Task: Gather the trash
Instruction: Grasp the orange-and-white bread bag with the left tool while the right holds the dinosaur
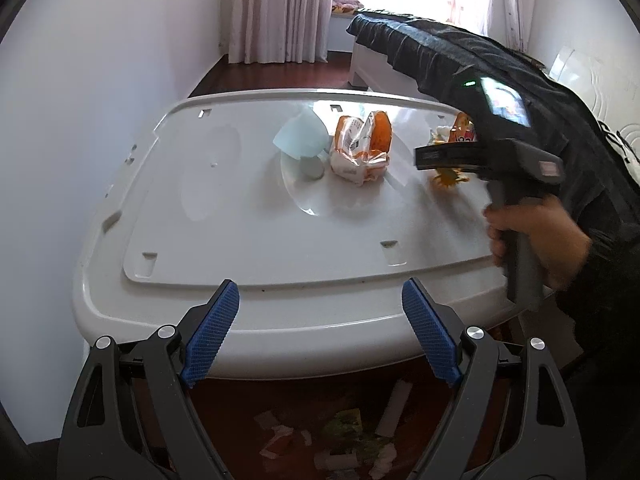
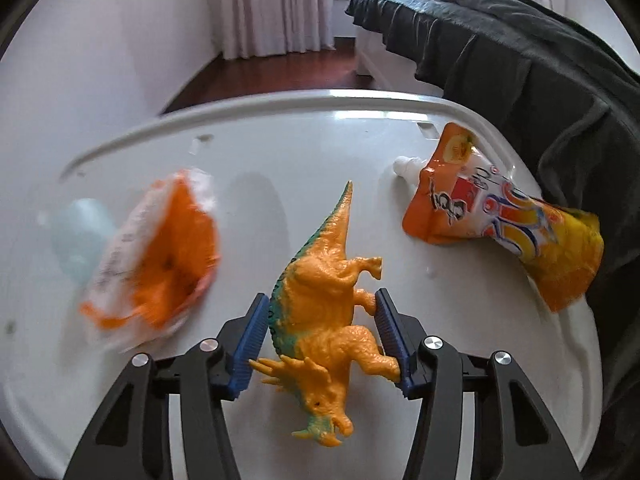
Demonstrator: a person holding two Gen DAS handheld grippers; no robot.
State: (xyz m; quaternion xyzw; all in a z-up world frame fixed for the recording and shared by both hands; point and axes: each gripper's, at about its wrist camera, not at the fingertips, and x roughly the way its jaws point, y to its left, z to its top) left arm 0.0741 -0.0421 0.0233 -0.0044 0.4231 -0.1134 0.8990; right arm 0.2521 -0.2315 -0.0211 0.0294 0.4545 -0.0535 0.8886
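Note:
An orange toy dinosaur [image 2: 320,320] lies on its side on the white table [image 2: 280,152]. My right gripper [image 2: 320,296] is around its body, and both blue pads touch it: one on the back, one on the legs. Left of it lies a crumpled orange-and-white wrapper [image 2: 160,256], blurred. An orange drink pouch [image 2: 500,216] with a white spout lies at the far right. In the left wrist view my left gripper [image 1: 320,332] hangs open and empty over the table's near edge, far from the wrapper [image 1: 360,148] and a pale blue cup [image 1: 300,138].
A person's hand [image 1: 536,232] holds the right gripper's handle at the table's right side. A bed with a dark blanket [image 2: 520,60] stands close behind the table on the right. Scraps of paper and wrappers [image 1: 340,432] litter the wooden floor below the near edge.

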